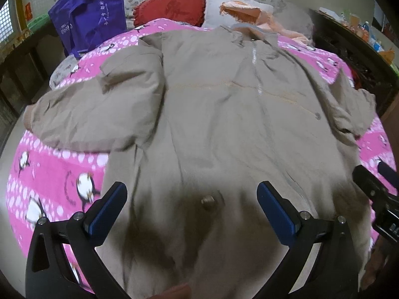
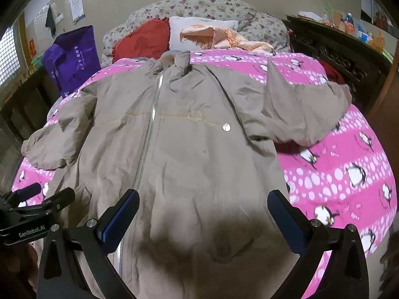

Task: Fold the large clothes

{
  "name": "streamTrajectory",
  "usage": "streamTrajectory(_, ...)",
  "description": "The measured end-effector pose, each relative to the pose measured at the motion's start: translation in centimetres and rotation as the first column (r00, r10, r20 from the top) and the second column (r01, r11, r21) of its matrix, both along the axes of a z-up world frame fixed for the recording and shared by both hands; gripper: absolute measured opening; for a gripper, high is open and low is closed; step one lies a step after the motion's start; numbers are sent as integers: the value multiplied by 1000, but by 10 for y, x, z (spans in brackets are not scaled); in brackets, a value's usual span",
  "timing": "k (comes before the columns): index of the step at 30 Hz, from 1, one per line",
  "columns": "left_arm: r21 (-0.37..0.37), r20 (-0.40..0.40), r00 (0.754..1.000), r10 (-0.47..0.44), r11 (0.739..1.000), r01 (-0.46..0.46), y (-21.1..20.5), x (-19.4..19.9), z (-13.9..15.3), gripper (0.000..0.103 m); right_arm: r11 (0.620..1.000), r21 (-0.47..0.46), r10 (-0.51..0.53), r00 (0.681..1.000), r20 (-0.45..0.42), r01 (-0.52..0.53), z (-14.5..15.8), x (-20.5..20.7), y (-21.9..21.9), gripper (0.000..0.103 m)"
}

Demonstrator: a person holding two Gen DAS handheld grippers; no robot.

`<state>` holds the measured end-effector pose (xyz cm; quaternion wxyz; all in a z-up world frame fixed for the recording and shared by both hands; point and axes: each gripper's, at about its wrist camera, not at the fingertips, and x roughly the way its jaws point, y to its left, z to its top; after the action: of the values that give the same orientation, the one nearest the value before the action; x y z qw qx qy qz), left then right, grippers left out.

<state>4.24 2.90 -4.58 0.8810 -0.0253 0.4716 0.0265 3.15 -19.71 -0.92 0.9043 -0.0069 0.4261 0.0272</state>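
Most of the bed (image 2: pixel 349 164), under its pink penguin blanket (image 1: pixel 49 164), is taken up by the beige coat (image 2: pixel 189 149), front up, its long axis running from the hem under both tools to the collar near the pillows (image 2: pixel 199 28). Both sleeves spread sideways. A purple bag (image 1: pixel 92 17) stands at the far left, a cluttered shelf on the right. The left gripper (image 1: pixel 192 200) and right gripper (image 2: pixel 203 205) hover side by side over the hem, fingers wide apart, holding nothing; neither looks nearer.
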Motion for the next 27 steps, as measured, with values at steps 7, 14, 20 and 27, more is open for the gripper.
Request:
streamTrajectory(7, 42, 50, 999, -11, 999, 9, 8, 65, -31, 103, 996, -22, 84, 996, 35, -83, -32, 49, 20, 103)
streamTrajectory(14, 66, 66, 998, 5, 998, -10, 7, 66, -65, 103, 993, 7, 121, 992, -35, -121, -96, 70, 13, 102)
streamTrajectory(20, 48, 74, 997, 11, 999, -15, 8, 64, -66, 103, 992, 58, 116, 993, -36, -114, -98, 69, 4, 102)
streamTrajectory(27, 21, 71, 997, 16, 1000, -18, 13, 67, -68, 103, 992, 61, 117, 992, -40, -114, -100, 70, 3, 102)
